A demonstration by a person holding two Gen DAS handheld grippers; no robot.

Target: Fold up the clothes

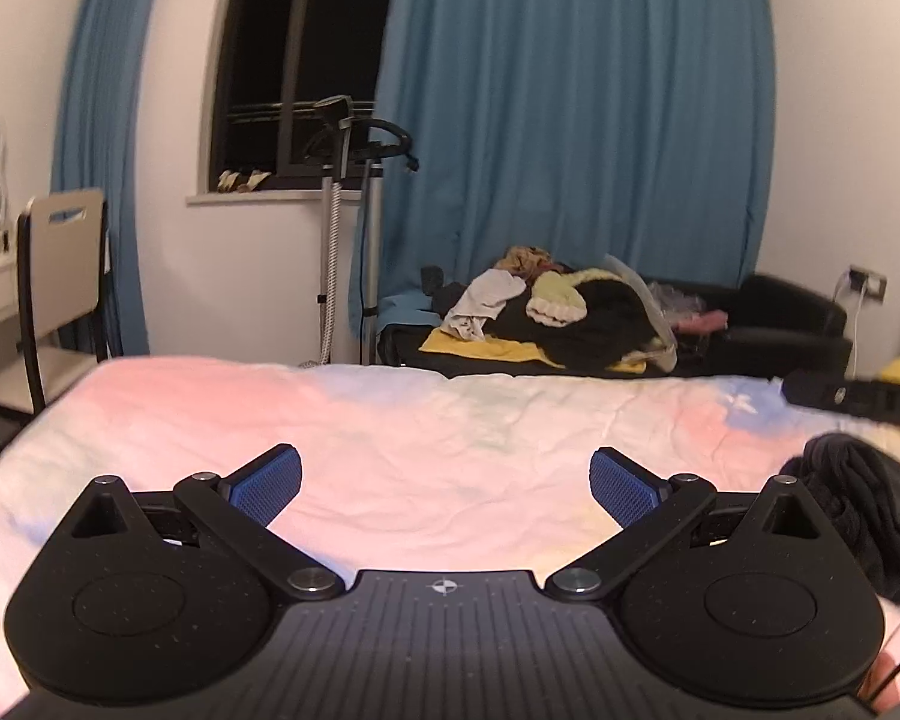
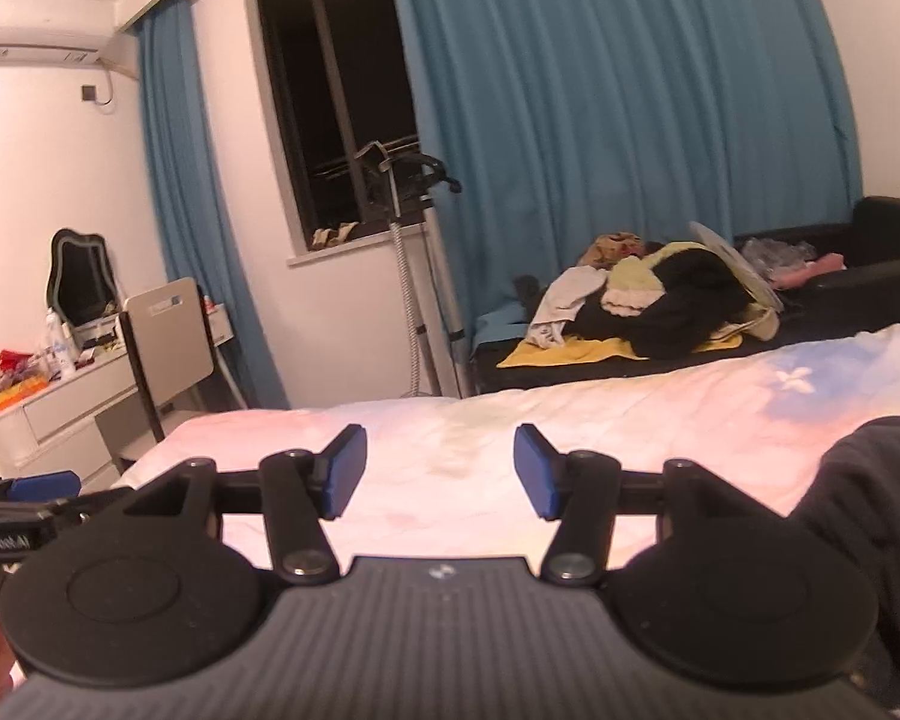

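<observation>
At the far left we see a white desk (image 2: 54, 402) with a mirror (image 2: 81, 276) on it, and a chair (image 2: 171, 342) pushed up beside it. Next comes a dark window (image 1: 294, 60) framed by blue curtains (image 1: 576, 120), with a garment steamer (image 1: 345, 192) standing under the sill.

We hold both grippers low over the bed (image 1: 390, 420), whose pastel sheet is wrinkled. The left gripper (image 1: 445, 489) has its blue pads (image 1: 270, 483) spread wide, with nothing between them but bare sheet. The right gripper (image 2: 440, 471) has its jaws parted about halfway, and they also pinch nothing; in its view the left gripper shows at the lower left edge.

The black garment (image 1: 858, 522) lies bunched on the bed to the right of both grippers, close to the right finger of each, but we cannot tell whether it touches either.

Beyond the bed, right of the steamer, a pile of clothes (image 1: 564, 312) sits on a black sofa (image 1: 774, 324), over a yellow cloth (image 1: 486, 348).
</observation>
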